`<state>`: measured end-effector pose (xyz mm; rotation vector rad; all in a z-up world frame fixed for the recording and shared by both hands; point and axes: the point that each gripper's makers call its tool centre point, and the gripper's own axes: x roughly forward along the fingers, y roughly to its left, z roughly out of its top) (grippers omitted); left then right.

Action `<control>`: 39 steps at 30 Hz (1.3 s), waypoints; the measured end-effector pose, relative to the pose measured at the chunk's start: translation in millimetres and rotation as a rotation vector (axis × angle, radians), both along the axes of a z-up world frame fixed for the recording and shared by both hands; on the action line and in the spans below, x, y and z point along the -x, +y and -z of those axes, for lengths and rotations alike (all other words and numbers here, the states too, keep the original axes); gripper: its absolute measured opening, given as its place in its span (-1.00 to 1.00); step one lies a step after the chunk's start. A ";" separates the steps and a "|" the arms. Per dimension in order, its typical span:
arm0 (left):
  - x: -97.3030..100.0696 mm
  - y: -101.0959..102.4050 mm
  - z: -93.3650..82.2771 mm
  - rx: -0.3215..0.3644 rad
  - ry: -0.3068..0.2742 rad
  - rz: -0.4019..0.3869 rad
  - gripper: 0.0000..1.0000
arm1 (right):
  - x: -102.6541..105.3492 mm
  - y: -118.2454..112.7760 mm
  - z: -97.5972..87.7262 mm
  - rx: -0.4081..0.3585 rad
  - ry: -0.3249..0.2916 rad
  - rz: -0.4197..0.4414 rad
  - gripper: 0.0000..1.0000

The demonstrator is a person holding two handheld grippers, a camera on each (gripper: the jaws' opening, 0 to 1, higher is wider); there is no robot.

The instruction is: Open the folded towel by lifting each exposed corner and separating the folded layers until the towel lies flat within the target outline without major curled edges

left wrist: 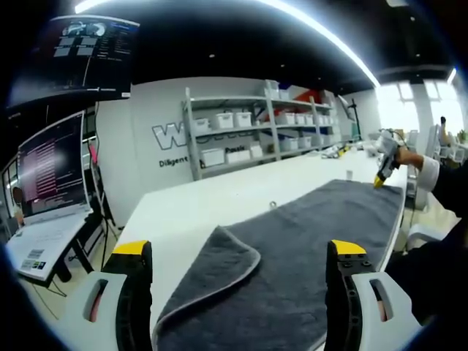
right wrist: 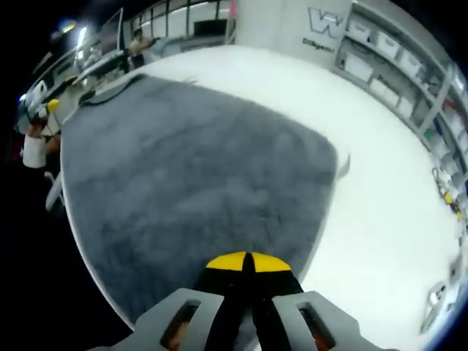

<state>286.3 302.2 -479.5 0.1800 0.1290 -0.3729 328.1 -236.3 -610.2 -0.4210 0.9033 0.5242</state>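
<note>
The left gripper view looks down the length of the white table (left wrist: 219,201): a dark grey towel (left wrist: 307,241) runs from bottom centre of the frame toward the right, and its near corner (left wrist: 230,256) at lower centre is folded back over itself. The left gripper (left wrist: 241,256) rises from the bottom with its yellow-tipped jaws spread wide and nothing between them, the folded corner lying between and just beyond them. At the upper right of that frame the right gripper (left wrist: 383,167) stands over the towel's far end, held by a hand in a white cuff. Shelving with white bins (left wrist: 256,128) fills the upper centre, and monitors (left wrist: 51,168) the left.

The right gripper view looks down on the towel (right wrist: 190,168), spread across the frame's centre and left. The right gripper (right wrist: 247,262), at bottom centre, has its jaws pressed together over the towel's near edge; whether fabric is pinched, I cannot tell. The left gripper (right wrist: 48,108) shows at the far left.
</note>
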 end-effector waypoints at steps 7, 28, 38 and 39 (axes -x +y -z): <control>-0.2 2.1 0.0 0.006 -0.001 -0.007 0.94 | 3.8 -4.5 -9.3 -0.069 -0.021 0.027 -1.00; -0.8 -0.5 1.9 0.016 0.008 -0.007 0.96 | 47.2 -17.8 -10.6 -0.087 -0.006 0.068 -1.00; -1.5 0.1 1.9 0.016 0.008 -0.010 0.96 | 52.8 -24.2 -1.0 -0.090 -0.002 0.088 -1.00; -1.7 -0.2 2.2 0.015 0.008 -0.010 0.96 | 53.4 -24.4 -1.0 -0.091 -0.001 0.089 -1.00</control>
